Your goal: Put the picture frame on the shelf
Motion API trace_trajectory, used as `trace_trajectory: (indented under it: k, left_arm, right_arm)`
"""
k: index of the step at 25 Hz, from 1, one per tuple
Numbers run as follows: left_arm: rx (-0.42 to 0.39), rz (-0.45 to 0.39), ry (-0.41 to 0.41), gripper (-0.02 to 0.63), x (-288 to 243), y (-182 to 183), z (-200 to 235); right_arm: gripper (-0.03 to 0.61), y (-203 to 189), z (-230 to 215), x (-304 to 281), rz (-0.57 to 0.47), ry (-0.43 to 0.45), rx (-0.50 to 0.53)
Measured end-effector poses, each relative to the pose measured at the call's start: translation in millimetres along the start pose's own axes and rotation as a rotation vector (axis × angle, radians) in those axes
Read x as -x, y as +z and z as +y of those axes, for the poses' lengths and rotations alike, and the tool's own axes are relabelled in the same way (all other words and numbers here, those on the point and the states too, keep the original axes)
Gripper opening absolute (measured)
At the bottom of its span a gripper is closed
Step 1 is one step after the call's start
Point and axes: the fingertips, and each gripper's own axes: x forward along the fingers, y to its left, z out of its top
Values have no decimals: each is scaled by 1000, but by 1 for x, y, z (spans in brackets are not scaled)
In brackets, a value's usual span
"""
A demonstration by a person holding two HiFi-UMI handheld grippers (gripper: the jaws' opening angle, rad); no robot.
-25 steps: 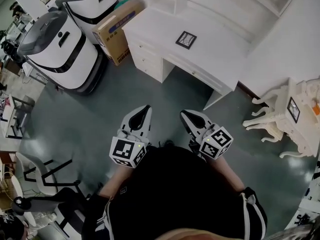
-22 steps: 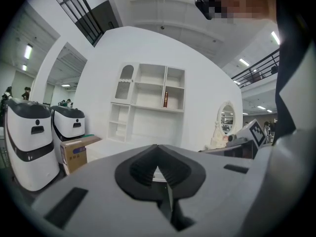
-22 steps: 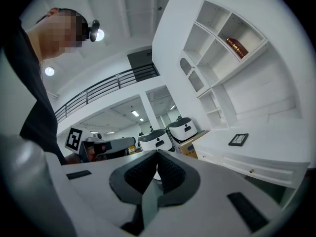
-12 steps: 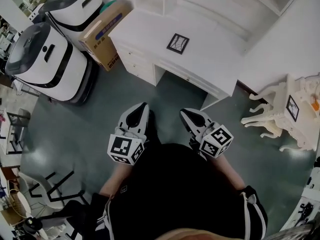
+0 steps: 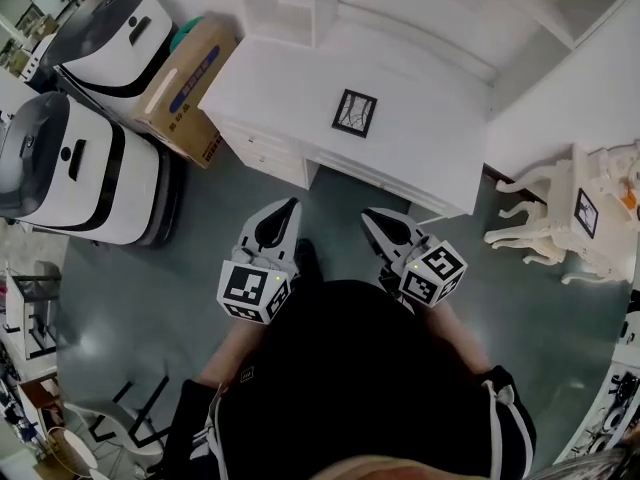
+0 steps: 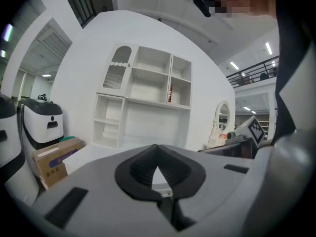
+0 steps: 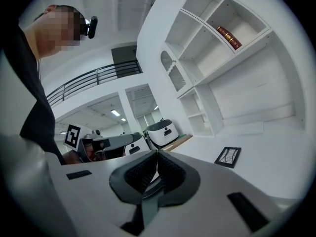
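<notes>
Nearest: person's dark shirt (image 5: 350,388), both grippers held out low over the grey floor (image 5: 200,258).

Left gripper (image 5: 289,208): jaws closed tip to tip, nothing between them. Right gripper (image 5: 369,216): likewise closed and empty. Neither touches the desk.

Beyond them: white desk (image 5: 270,88). Picture frame (image 5: 354,112) lies flat on its top (black border, pale picture), near the middle, apart from both grippers.

Behind the desk: white shelf unit (image 5: 285,3) against the wall.

Left of the desk: cardboard box (image 5: 185,73), then two white machines (image 5: 75,163).
</notes>
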Motion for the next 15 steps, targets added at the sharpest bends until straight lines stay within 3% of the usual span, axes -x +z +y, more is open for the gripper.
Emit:
trace_trajectory:
  k: [7,15]
  left_arm:
    - [8,25,-51,6,-43,14,79]
    - [13,67,-104,6,-78,18,133]
  right_arm:
    - [18,26,-26,-82,-5,-40,-8]
    - [18,39,-46,-137,-6,-78,-30]
